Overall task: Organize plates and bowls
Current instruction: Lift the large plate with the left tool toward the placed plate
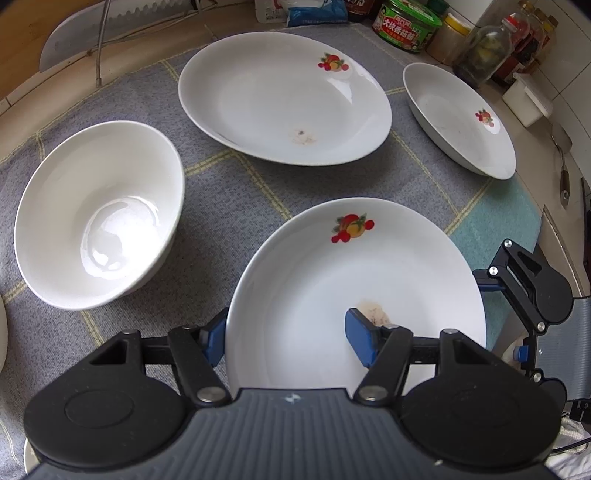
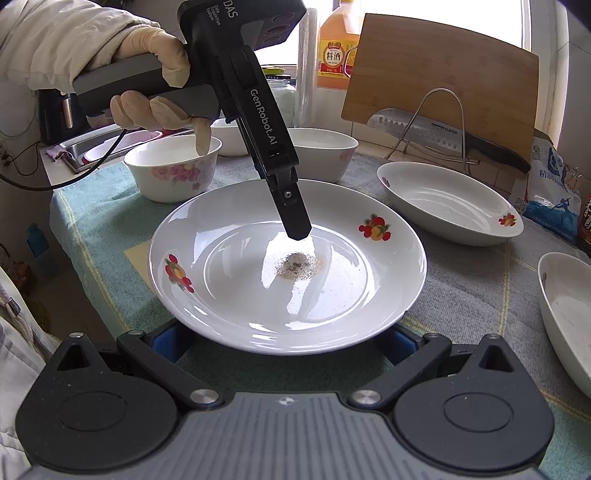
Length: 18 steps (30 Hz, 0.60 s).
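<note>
A white plate (image 1: 351, 266) with a fruit print and a brown stain in its middle sits on the checked cloth (image 1: 229, 192). My left gripper (image 1: 286, 332) straddles its near rim, one blue pad outside and one inside, shut on it. In the right wrist view, a gloved hand holds that gripper (image 2: 293, 221) steeply down over the plate (image 2: 240, 295). My right gripper (image 2: 282, 343) stands open at the opposite rim, with both blue pads low and partly hidden by the plate. It also shows from the left wrist as the right gripper (image 1: 491, 280) at the plate's right edge.
A plain white bowl (image 1: 99, 214) lies left, a second fruit-print plate (image 1: 284, 99) behind, an oval dish (image 1: 458, 118) far right. Jars and bottles (image 1: 406, 26) line the back. From the right wrist: floral bowls (image 2: 173, 170), a cutting board (image 2: 443, 74), a knife (image 2: 443, 133) on a rack.
</note>
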Tool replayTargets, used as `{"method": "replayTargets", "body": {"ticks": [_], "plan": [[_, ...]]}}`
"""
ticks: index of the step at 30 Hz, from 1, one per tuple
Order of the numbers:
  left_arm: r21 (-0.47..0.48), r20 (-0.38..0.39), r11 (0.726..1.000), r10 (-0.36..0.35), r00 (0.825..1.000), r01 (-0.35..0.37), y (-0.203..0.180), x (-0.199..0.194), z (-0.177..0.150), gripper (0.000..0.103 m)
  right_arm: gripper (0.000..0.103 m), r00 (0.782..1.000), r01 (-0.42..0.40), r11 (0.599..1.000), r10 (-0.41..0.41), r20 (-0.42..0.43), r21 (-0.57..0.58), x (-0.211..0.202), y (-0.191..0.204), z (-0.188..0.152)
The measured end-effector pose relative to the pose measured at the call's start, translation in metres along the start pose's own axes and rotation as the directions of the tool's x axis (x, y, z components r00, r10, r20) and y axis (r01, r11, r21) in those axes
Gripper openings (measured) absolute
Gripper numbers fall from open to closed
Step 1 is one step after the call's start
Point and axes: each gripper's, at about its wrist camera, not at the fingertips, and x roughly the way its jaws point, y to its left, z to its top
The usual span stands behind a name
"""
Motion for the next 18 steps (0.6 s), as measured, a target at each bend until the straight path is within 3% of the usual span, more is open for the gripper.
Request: {"method": "replayTargets", "body": {"ticks": [18], "plan": [[0.006,0.007,1.0,0.004,1.0,-0.004,-0.001,-0.0004,-0.002,0.064,0.103,0.999,0.009,1.0,-0.009,-0.044,0.005,0.003,0.0002,0.0051]]}}
